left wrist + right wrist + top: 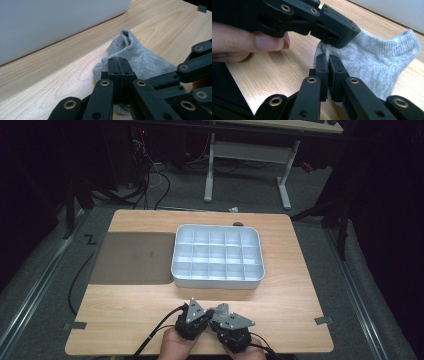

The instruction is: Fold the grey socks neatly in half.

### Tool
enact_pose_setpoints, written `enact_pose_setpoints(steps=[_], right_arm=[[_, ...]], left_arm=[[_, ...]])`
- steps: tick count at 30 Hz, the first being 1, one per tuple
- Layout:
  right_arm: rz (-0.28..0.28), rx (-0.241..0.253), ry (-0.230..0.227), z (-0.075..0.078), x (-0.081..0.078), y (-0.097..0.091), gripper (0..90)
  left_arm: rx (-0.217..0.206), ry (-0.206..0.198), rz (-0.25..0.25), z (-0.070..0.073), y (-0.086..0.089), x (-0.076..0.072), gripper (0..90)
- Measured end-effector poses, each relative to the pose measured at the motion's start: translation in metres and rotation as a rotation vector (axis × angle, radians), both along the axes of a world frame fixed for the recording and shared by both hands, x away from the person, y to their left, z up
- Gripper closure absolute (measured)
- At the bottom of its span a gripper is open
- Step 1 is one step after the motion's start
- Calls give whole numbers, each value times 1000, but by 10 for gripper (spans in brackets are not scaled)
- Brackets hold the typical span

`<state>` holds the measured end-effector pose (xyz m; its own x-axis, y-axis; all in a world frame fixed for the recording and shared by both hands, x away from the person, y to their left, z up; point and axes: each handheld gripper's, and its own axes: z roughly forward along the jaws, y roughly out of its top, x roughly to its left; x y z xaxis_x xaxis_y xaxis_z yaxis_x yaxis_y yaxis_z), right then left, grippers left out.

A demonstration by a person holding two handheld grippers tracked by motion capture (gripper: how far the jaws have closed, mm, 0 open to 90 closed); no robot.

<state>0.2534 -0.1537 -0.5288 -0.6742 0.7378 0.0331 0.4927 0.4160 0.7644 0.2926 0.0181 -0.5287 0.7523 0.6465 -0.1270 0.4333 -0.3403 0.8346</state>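
Jaws pressed together on both grippers, each pinching the grey sock (372,60). Left gripper (117,62) has the fabric under its tips; right gripper (326,61) grips the sock edge right beside it, the two nearly touching. The sock lies flat on the worktop (280,300), spreading ahead of both jaws. From the high view I barely see the sock (220,309); the grippers and hands cover most of it. Beyond the jaws sits a white compartment tray (218,278), cells look empty as far as I can tell. Brown mat (131,257) just beside the tray's left side. Nothing between jaws and tray.
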Motion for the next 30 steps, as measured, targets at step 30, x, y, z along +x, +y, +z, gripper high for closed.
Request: enact_pose_setpoints(steps=[30], right_arm=[[-119,79,-53,27,-2,-37,817]], left_arm=[[-5,36,5,-4,1,4,900]])
